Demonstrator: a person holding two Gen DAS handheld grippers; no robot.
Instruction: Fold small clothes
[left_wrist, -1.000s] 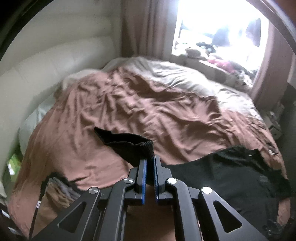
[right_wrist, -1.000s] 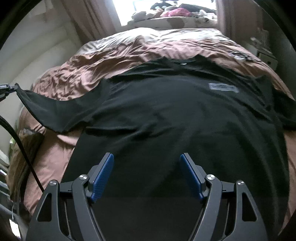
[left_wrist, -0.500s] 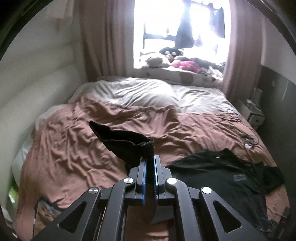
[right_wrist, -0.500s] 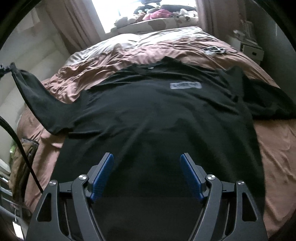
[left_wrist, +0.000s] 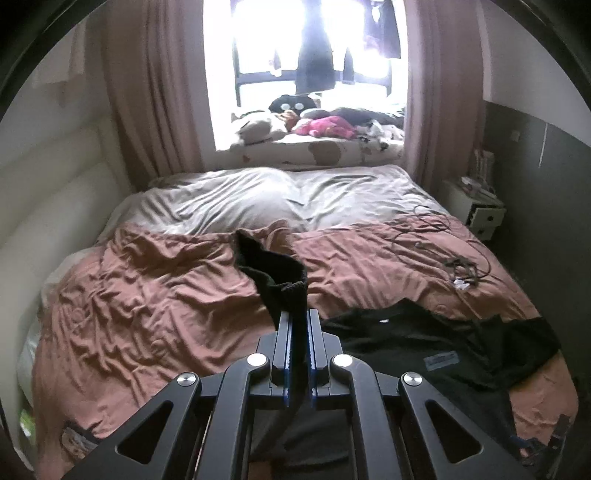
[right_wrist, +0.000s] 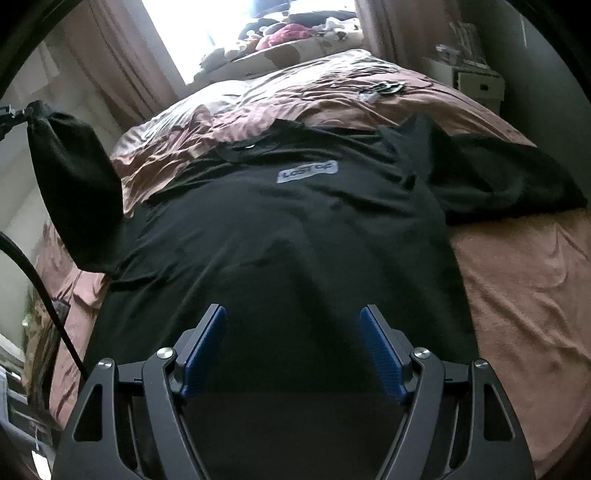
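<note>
The bed (right_wrist: 517, 280), under its brown duvet, serves as the folding surface, so the black T-shirt (right_wrist: 295, 229) lies spread flat across it. The left gripper (left_wrist: 298, 317) pinches the left sleeve (right_wrist: 74, 184) and holds it raised, likely to fold it inward. The right gripper (right_wrist: 293, 317) hovers over the hem, fingers wide and empty.

T-shirt (right_wrist: 280, 236) lies on bed (right_wrist: 517, 277), sleeve (right_wrist: 74, 184) raised at left.

Left tongs (left_wrist: 298, 321) clamped tight, right tongs (right_wrist: 293, 314) spread wide, both angled downward
</note>
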